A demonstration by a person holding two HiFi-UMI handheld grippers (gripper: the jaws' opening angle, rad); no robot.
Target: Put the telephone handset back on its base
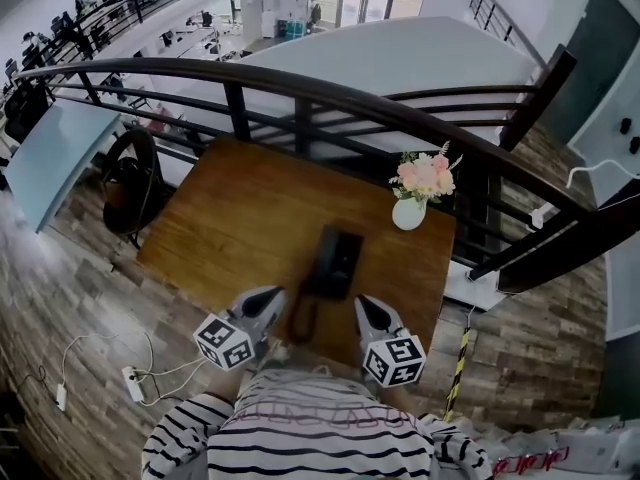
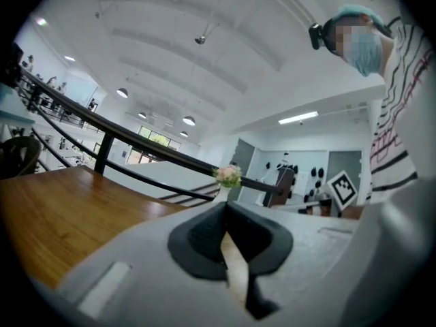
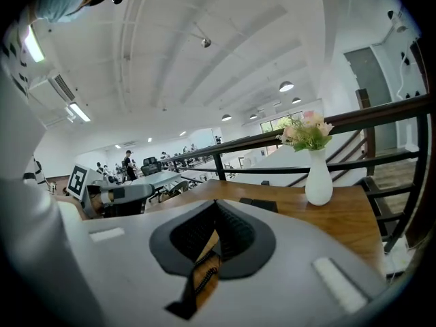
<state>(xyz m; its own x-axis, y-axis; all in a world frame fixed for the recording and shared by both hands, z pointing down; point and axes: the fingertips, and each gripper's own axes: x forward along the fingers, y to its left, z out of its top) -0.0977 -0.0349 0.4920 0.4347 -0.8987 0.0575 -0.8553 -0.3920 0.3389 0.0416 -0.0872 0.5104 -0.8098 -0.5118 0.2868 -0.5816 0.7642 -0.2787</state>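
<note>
A black telephone (image 1: 335,261) lies in the middle of the wooden table (image 1: 240,223). Its handset looks to lie along the base, but it is too small to be sure. A dark coiled cord (image 1: 303,318) loops from it toward the near edge. My left gripper (image 1: 278,294) hovers just left of the cord, jaws together and empty, and my right gripper (image 1: 362,304) is just right of it, also shut and empty. In the left gripper view the left gripper (image 2: 225,210) holds nothing. In the right gripper view the cord (image 3: 204,278) shows below the right gripper (image 3: 216,206), and the phone (image 3: 259,204) lies beyond.
A white vase of pink flowers (image 1: 410,208) stands at the table's far right corner. A dark railing (image 1: 300,93) runs behind the table. A black chair (image 1: 130,183) is to the left. A power strip with cables (image 1: 132,380) lies on the floor.
</note>
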